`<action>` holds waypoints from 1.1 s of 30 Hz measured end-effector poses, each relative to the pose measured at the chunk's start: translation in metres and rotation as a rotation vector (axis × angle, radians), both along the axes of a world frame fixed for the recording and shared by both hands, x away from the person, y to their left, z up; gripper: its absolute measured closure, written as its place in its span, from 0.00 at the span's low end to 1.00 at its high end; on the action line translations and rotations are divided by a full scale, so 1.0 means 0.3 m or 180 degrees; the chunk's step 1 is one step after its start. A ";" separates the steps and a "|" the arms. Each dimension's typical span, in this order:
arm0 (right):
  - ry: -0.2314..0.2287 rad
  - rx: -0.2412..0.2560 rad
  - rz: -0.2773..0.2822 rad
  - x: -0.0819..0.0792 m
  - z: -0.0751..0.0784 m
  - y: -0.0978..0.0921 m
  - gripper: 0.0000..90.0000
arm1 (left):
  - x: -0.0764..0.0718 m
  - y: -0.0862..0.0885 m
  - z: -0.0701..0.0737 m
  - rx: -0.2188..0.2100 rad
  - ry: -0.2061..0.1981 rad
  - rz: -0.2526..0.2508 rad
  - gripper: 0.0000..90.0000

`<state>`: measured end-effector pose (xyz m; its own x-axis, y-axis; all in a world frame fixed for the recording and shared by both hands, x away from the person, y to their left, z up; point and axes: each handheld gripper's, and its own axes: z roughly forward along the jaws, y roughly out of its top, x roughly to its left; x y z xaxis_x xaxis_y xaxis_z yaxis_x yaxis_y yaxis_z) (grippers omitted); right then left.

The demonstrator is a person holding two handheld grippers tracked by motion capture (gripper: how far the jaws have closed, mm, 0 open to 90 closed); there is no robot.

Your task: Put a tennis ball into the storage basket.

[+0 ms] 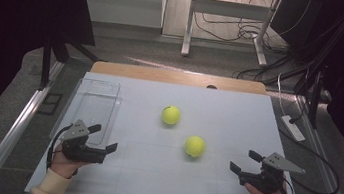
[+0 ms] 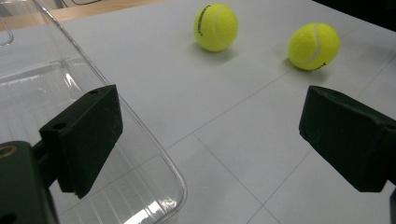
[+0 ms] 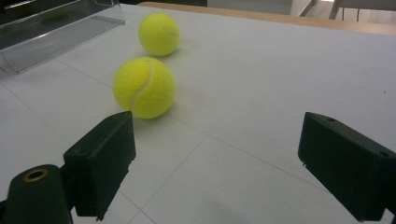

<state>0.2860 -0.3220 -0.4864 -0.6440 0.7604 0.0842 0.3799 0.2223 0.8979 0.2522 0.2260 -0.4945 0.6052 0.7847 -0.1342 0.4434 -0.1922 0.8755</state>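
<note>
Two tennis balls [image 1: 171, 115] [image 1: 195, 146] sit loose mid-table, clear tray [image 1: 88, 109] at left; your left hand-held gripper [image 1: 104, 137] and right hand-held gripper [image 1: 244, 161] both gape empty, staged to grab.

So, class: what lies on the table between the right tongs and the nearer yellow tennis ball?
Only bare white tabletop between the right tongs and nearer yellow tennis ball, seen in the high view.
</note>
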 end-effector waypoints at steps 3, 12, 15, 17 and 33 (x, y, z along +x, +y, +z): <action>0.0003 0.0013 -0.0013 0.001 -0.003 -0.006 0.13 | 0.000 -0.002 0.001 -0.0009 0.0000 0.0002 0.08; 0.0006 -0.0007 -0.0005 0.004 -0.012 0.000 0.13 | -0.010 0.006 0.004 -0.0023 -0.0001 0.0024 0.08; 0.0051 0.0043 0.0018 0.004 -0.017 0.007 0.13 | -0.014 0.006 0.008 0.0003 -0.0015 0.0055 0.08; 0.0039 0.0037 0.0018 0.000 -0.016 0.009 0.13 | -0.014 0.008 0.011 -0.0037 -0.0014 0.0076 0.08; 0.0058 0.0038 -0.0063 0.012 -0.031 -0.024 0.13 | -0.019 -0.015 0.019 0.0017 -0.0019 0.0072 0.08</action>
